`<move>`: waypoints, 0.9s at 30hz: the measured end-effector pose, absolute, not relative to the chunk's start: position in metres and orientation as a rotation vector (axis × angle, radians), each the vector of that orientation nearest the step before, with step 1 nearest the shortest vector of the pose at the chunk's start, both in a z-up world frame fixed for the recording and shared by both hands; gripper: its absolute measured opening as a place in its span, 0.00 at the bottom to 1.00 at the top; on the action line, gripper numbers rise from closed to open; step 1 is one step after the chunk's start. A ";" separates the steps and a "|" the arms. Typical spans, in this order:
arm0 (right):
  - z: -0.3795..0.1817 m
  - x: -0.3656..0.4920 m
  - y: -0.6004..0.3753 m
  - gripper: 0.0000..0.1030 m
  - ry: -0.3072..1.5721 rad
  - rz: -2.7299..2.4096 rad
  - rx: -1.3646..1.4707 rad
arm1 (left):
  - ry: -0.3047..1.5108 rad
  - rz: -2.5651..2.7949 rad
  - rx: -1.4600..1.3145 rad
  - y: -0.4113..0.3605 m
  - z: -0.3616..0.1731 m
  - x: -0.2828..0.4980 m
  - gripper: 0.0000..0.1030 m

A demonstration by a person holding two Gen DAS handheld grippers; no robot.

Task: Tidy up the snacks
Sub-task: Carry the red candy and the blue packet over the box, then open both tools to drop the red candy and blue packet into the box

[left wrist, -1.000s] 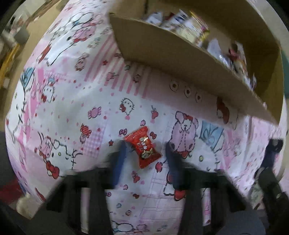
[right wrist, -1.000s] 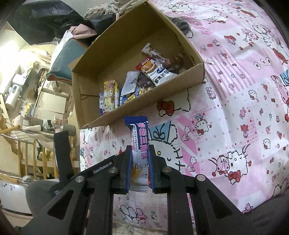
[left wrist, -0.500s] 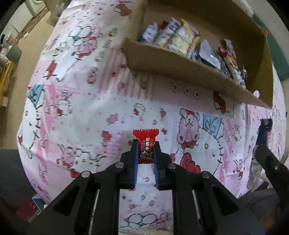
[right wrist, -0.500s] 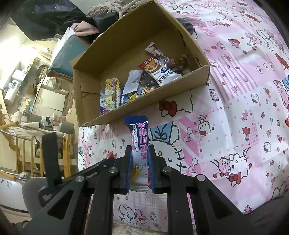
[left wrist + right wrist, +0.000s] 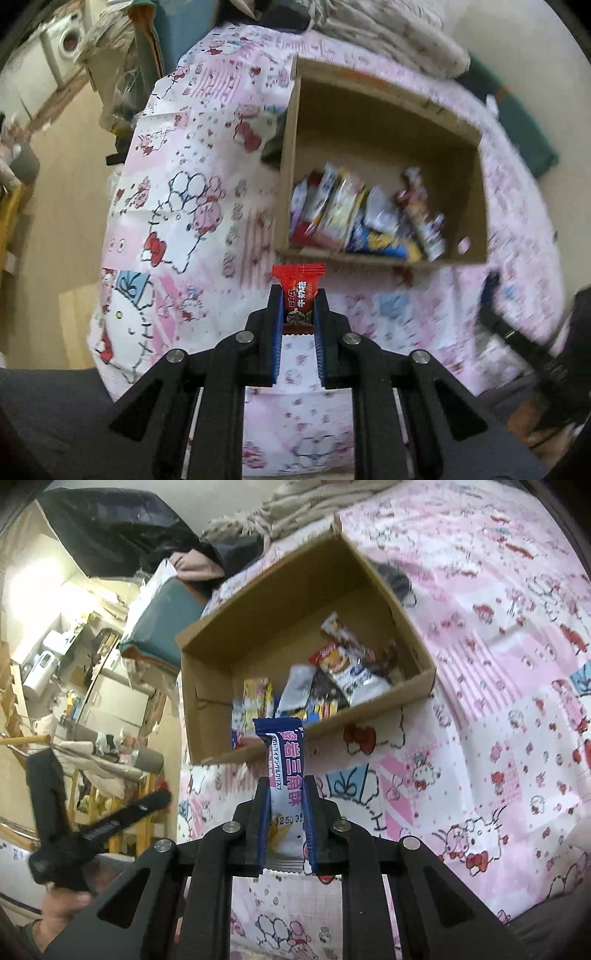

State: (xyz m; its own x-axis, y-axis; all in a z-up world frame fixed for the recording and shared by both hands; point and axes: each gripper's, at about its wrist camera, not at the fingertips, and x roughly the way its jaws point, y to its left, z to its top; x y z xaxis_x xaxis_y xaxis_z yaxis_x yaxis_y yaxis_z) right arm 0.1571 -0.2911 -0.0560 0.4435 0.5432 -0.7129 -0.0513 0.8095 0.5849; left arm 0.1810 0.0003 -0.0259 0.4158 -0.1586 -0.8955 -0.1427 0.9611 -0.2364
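My left gripper (image 5: 298,295) is shut on a small red candy packet (image 5: 298,286) and holds it in the air just in front of the near wall of an open cardboard box (image 5: 291,158). Several snack packets (image 5: 354,218) lie inside the box along that wall. In the right wrist view my right gripper (image 5: 286,786) is shut on a long blue and white snack bar (image 5: 282,760), also raised before the same box (image 5: 207,716). The left gripper (image 5: 110,823) appears at the lower left of that view, held by a hand.
The box rests on a bed covered with a pink cartoon-print sheet (image 5: 177,206). Folded beige bedding (image 5: 388,40) and a teal cushion (image 5: 524,125) lie behind the box. Left of the bed are bare floor (image 5: 62,206), a washing machine (image 5: 62,40) and household clutter.
The left gripper shut on the red candy that lay on the sheet and lifted it toward the box. The right gripper rose slightly with its blue bar still held.
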 end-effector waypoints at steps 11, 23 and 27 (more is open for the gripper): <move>-0.026 0.190 -0.317 0.17 0.910 0.383 0.587 | 1.058 -0.078 -0.238 -0.021 0.002 0.221 0.12; -0.035 0.250 -0.325 0.17 0.925 0.328 0.510 | 1.071 -0.100 -0.161 -0.048 -0.021 0.266 0.12; -0.047 0.264 -0.324 0.17 0.955 0.300 0.471 | 1.063 -0.103 -0.118 -0.057 -0.031 0.281 0.12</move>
